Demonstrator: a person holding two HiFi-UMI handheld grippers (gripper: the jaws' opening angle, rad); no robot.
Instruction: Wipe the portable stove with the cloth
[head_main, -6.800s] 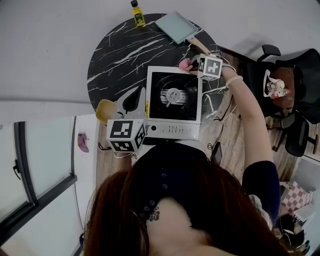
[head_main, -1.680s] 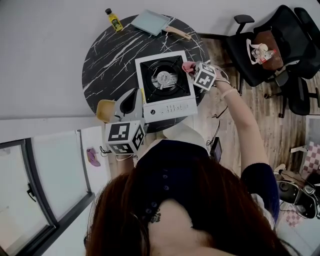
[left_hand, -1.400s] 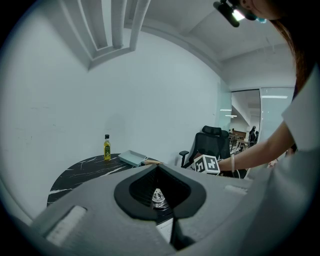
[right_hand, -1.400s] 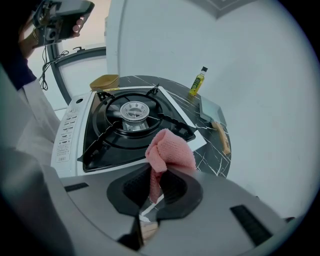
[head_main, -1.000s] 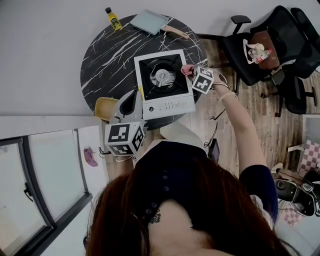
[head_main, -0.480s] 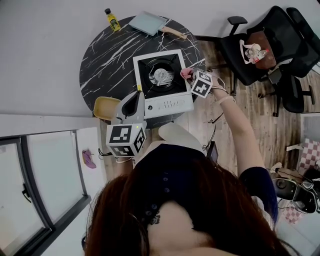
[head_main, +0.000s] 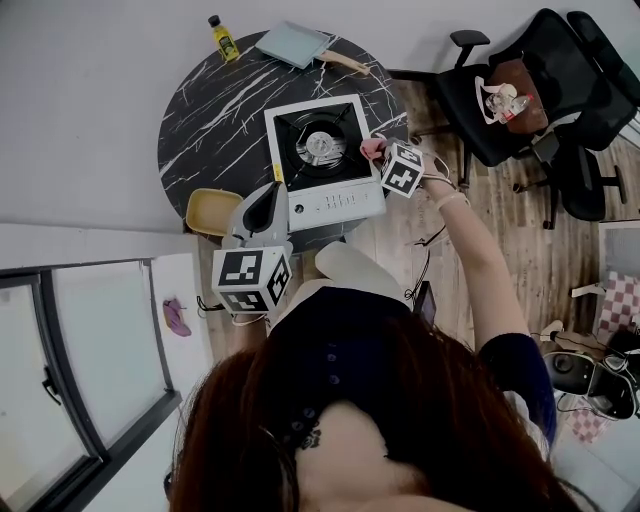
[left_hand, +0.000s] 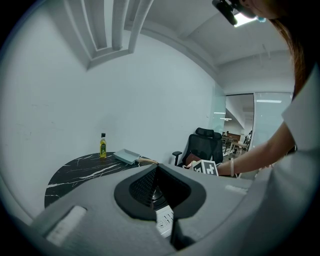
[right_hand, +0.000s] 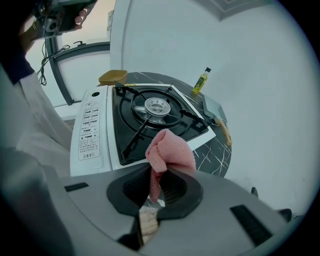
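we take this for an office room with a small cooking spot set up in it, not a real kitchen; black swivel office chairs stand on a wooden plank floor beside a round black marble-look counter; the counter sits against a plain white wall, with no sink or cupboards near it; a portable stove, a small yellow bottle and a pale square pan are the only cooking things; a dark-framed glass partition runs along one side; in the left gripper view we see more glass walls and ceiling lights beyond.
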